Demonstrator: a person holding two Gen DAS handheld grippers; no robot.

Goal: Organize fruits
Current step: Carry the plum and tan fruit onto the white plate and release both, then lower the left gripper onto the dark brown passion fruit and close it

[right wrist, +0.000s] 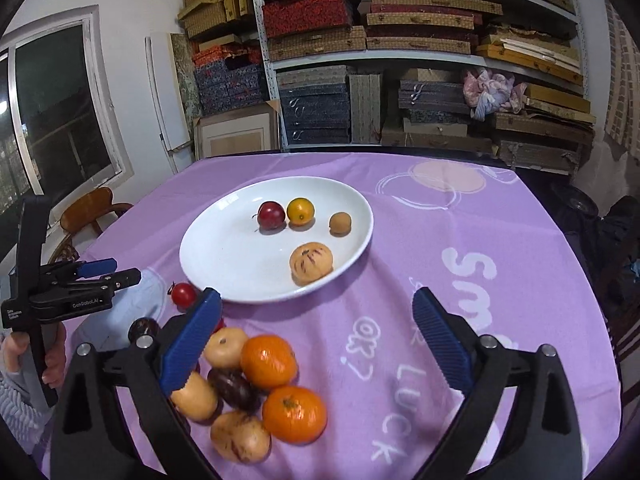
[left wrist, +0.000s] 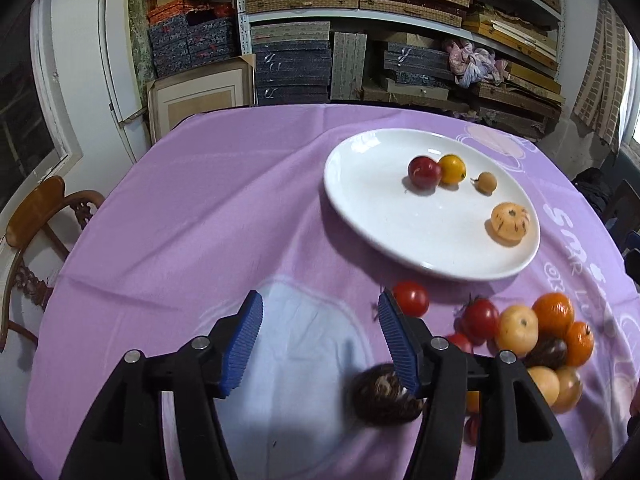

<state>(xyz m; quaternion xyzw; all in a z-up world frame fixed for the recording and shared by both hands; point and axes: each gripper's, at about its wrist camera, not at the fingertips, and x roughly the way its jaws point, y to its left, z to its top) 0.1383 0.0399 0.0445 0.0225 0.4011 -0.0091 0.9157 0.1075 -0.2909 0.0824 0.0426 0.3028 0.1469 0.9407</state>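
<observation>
From the left wrist view, the left gripper (left wrist: 320,320) stands half open and empty over the purple cloth (left wrist: 200,208), a dark fruit (left wrist: 380,396) just beside its right finger; I'd centre on it before closing. From the right wrist view, the right gripper (right wrist: 316,336) gapes wide, empty, above the fruit pile (right wrist: 256,388); the white plate (right wrist: 216,256) already holds four fruits. Best take an outer orange (right wrist: 294,414).

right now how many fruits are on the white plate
4 on the white plate: red plum touching the yellow-orange fruit, small tan fruit to their right, pale streaked fruit nearest the camera. None looks hidden.
</observation>
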